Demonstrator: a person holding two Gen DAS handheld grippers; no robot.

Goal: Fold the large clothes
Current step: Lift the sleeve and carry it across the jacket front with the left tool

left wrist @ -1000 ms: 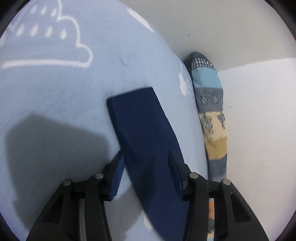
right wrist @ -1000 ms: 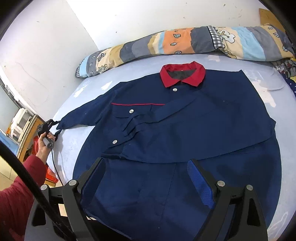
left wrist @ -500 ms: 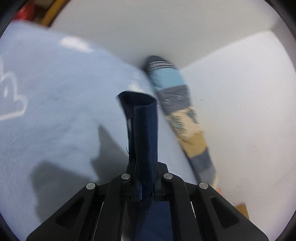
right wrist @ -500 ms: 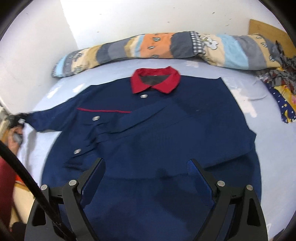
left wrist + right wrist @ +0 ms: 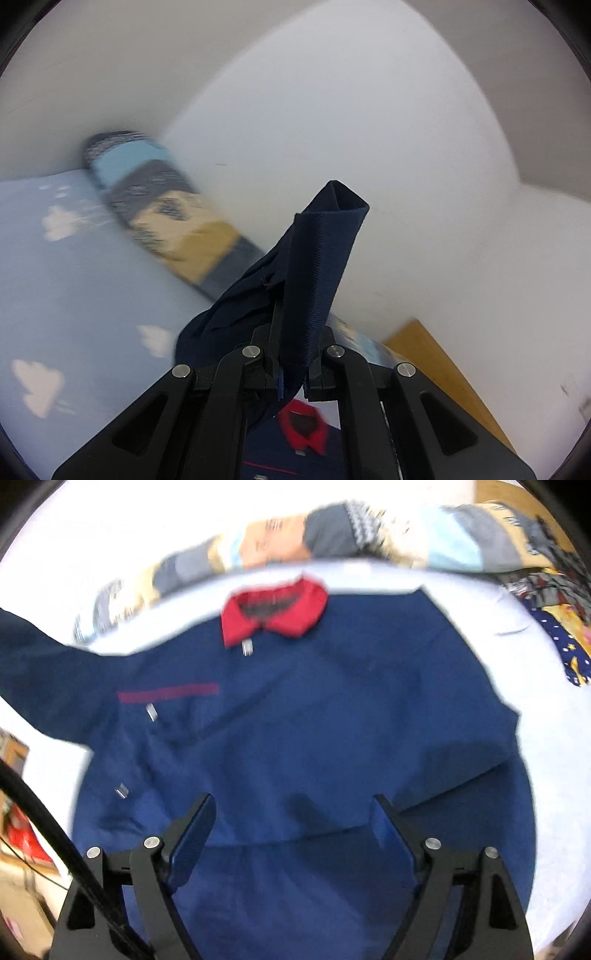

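Where spread front-up on the pale blue sheet (image 5: 554, 775), covers most of it: navy shirt (image 5: 314, 720), red collar (image 5: 273, 613) toward the far edge, a thin red stripe (image 5: 168, 693) across the chest, silver buttons (image 5: 151, 713) running down the placket, lower hem nearest the camera. On the picture's left, lifted clear of the sheet and drawn up toward the frame edge: one sleeve (image 5: 33, 653). In the left wrist view, stands up as a rolled tube of dark cloth, that sleeve's cuff (image 5: 317, 266), pinched between the clenched jaws of the left gripper (image 5: 291, 373), with looser folds bunched just beside it and the collar blurred underneath, between the black arms. Over the shirt's lower half, right gripper (image 5: 291, 834), blue pads (image 5: 391, 834) wide apart and closing, nothing pressed between them, only the fabric lying beneath. Past the collar, along the far edge of the bed, a long patchwork bolster (image 5: 369, 539) in grey, orange, pale blue and tan, against a white wall (image 5: 369, 129). At the far right corner, crumpled patterned cloth (image 5: 565, 642) in navy and yellow. Behind the bolster, a tan board (image 5: 439, 354). Both views smeared, so finer details cannot be told
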